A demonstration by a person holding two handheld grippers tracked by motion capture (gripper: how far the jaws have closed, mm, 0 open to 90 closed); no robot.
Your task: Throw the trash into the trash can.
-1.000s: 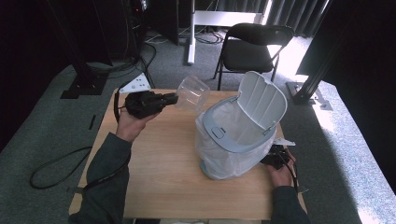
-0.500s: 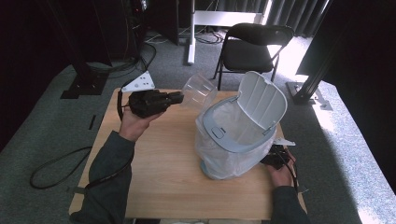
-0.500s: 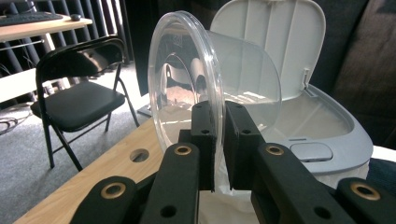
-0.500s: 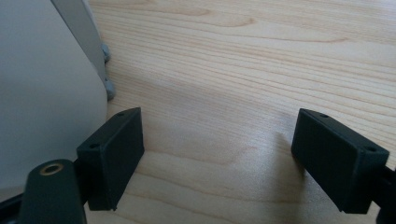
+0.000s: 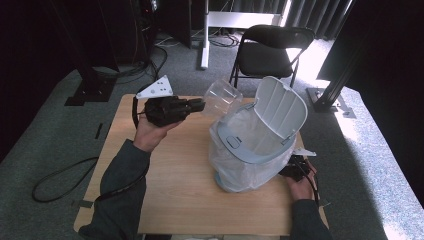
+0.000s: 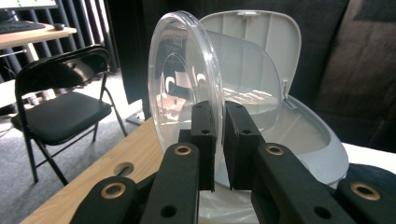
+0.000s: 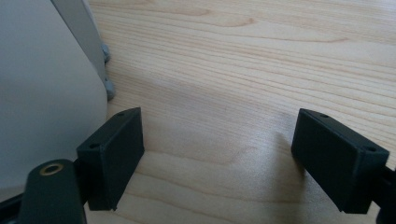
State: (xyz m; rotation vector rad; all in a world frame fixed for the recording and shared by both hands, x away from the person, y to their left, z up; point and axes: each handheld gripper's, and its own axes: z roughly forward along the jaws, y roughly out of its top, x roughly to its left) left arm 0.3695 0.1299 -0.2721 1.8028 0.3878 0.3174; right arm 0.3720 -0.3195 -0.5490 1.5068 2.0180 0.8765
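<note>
Above the table [image 5: 165, 195], raised left gripper [image 5: 199, 105] level, jaws pinched on the clear cup's [image 5: 221, 97] wall beside the bin [image 5: 260, 135].

Wore dark grey-green long sleeves [image 5: 120, 175]. Carried black grippers [image 5: 197, 105] with square-ended jaws, brass-ringed pivots, a black cable, a grey three-cornered plate [image 5: 156, 88].

Right tool [image 5: 292, 169] half hidden behind bin [image 5: 260, 145].

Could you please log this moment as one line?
left hand-held gripper: shut on cup rim | cup: beside open bin | right hand-held gripper: open, on table
</note>
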